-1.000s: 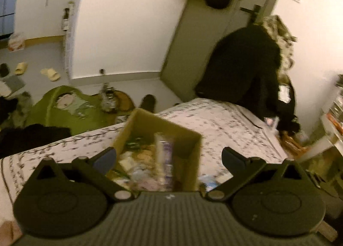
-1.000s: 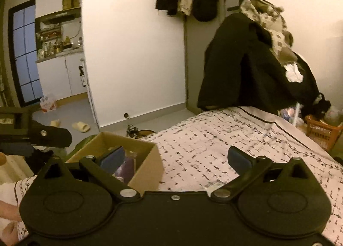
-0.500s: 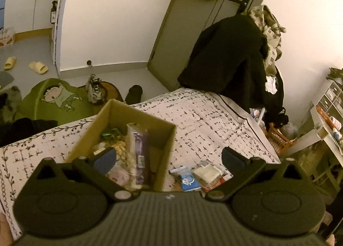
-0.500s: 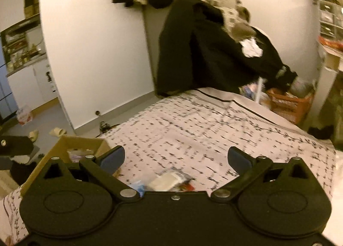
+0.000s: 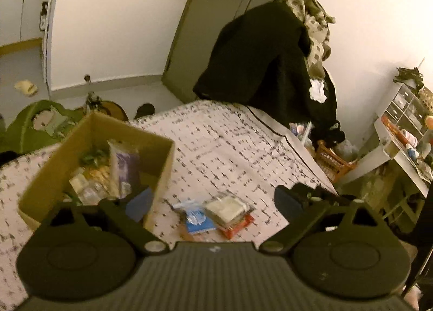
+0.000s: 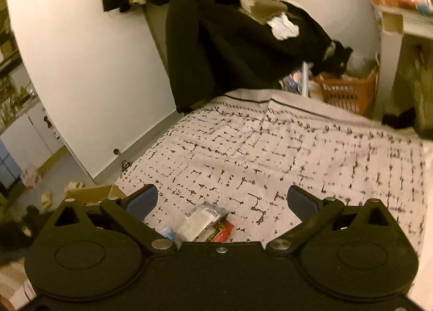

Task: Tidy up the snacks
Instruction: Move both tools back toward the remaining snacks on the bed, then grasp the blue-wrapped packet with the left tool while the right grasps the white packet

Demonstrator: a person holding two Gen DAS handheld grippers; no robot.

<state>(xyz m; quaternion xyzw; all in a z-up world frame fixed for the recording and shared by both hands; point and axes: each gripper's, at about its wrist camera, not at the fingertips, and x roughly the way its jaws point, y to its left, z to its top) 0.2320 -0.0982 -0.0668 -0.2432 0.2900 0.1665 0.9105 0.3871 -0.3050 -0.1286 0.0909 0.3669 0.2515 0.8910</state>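
A cardboard box (image 5: 162,159) on the patterned bed holds several snack packs, with a purple pack (image 5: 125,167) standing upright in it. To its right lie a blue packet (image 5: 199,220), a clear pack with white contents (image 5: 227,206) and a red packet (image 5: 238,227). My left gripper (image 5: 213,202) is open and empty above these loose packs. My right gripper (image 6: 220,200) is open and empty, just above the same white pack (image 6: 200,220) and red packet (image 6: 223,231). The box corner (image 6: 94,193) shows at the left of the right wrist view.
The patterned bedspread (image 6: 284,148) stretches ahead. Dark coats (image 5: 259,67) hang past the bed's far end. An orange basket (image 6: 346,88) and white shelves (image 5: 400,132) stand on the right. A green cushion (image 5: 40,124) and slippers lie on the floor at the left.
Both grippers have swung to the right, from the box toward the loose packs on the bed. The packs came into view. Both stayed open.
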